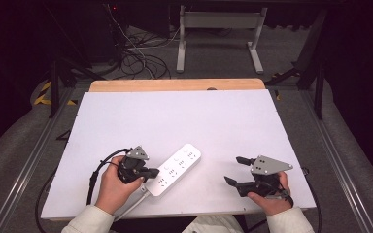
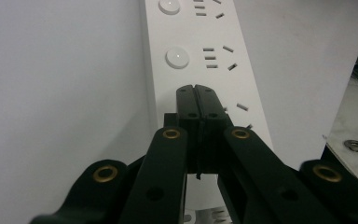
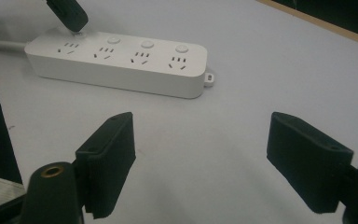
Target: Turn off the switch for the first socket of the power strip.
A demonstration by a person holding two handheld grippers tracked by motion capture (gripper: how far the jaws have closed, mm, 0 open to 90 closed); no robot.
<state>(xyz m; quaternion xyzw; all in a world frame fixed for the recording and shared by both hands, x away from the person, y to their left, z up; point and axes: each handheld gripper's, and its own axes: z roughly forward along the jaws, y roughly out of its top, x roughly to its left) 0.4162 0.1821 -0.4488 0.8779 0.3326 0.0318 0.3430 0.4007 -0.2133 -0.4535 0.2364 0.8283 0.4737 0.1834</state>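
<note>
The white power strip [image 1: 175, 169] lies slanted at lower centre of the high view on the white bench [image 1: 184, 121]. The left gripper [image 1: 151, 172], jaws pressed together, rests its tip on the strip's cable end, apparently pressing a switch button. Next likely: lift and move to the neighbouring button [image 2: 177, 58]. The right gripper [image 1: 236, 170] waits at lower right, jaws spread.

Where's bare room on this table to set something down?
The whole far half of the white table beyond the power strip is bare, as is the patch between it and the right gripper. It is crowded at the left gripper, closed over the strip's near end.
</note>
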